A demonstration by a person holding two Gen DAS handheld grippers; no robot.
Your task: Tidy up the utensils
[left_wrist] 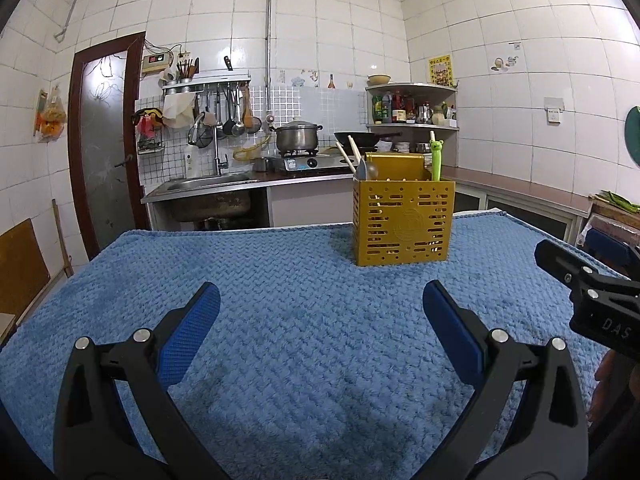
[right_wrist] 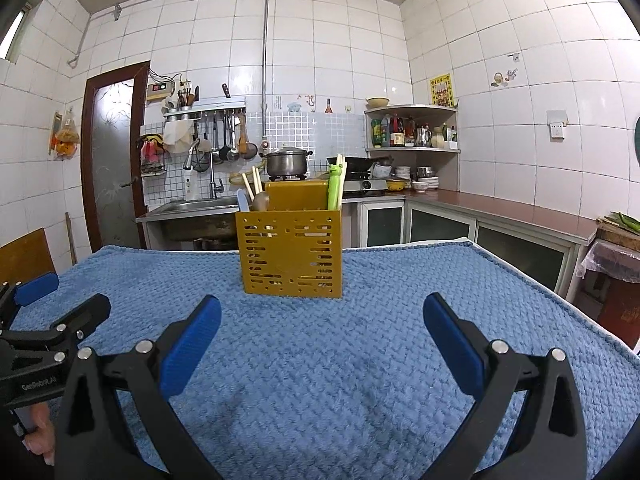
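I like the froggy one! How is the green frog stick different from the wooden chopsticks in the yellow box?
The green frog stick is bright green with a frog head on top; the wooden chopsticks are plain pale wood. It stands at the right end of the yellow box; they lean at the left. Both poke out the top.

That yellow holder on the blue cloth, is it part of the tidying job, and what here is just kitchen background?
Part of the job:
yellow utensil holder
chopsticks
green frog-topped utensil
left gripper
right gripper

Just lying about:
steel pot
wok
sink
hanging ladles
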